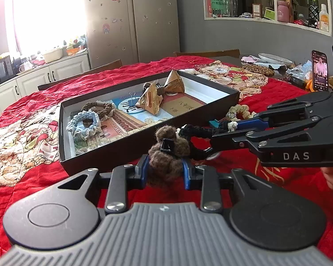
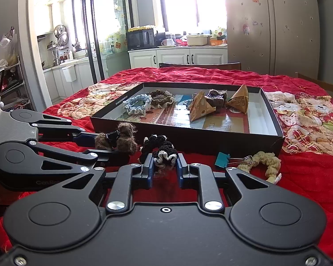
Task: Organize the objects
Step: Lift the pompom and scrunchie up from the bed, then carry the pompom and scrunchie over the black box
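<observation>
Left wrist view: one left gripper (image 1: 165, 168), jaws closed on one brown woolly hair clip (image 1: 166, 155), lower centre. One right gripper (image 1: 197, 133) enters from the right edge, jaws pinched narrow on one black crocheted scrunchie (image 1: 195, 130) just beside the clip. One shallow black box (image 1: 104, 155), centre frame on one red tablecloth (image 1: 33, 177), holds two scrunchies, blue (image 1: 84, 122) and brown (image 1: 100, 108), two tan paper pyramids (image 1: 149, 102), and one more brown clip (image 2: 217, 96) between them. Right wrist view, lower right: one teal binder clip (image 2: 223, 159) touching one cream scrunchie (image 2: 266, 161), outside the box. One phone (image 1: 319, 71) stands at upper right.
</observation>
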A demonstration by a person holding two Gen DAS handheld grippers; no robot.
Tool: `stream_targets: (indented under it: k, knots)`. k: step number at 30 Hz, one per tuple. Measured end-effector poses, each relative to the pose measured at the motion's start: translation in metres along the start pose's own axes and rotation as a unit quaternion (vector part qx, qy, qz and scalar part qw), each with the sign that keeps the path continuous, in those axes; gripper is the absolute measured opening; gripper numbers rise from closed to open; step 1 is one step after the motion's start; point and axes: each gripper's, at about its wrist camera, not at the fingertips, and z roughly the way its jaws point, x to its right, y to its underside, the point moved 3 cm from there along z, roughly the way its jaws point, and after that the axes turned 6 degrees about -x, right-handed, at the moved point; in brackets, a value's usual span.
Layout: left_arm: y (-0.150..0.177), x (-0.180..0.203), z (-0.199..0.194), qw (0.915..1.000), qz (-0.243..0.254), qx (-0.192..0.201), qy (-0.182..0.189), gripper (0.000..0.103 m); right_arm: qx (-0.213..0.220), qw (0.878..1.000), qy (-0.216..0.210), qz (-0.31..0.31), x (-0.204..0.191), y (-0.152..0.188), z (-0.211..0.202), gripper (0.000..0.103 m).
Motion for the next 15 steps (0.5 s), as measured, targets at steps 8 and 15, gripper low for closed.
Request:
stream_targets:
  k: [8,15]
  knots:
    - [-0.004,-0.004,-0.008,0.9999,-0.010,0.002,0.003,0.034,0.013,1.000,0.000,-0.005,-0.001,-0.005,-0.012,0.020]
    - [-0.019,-0.011,-0.026,0.9993,-0.028,0.021,0.010,0.034,0.049,0.999,0.008,-0.011,0.001,-0.020,-0.039,0.019]
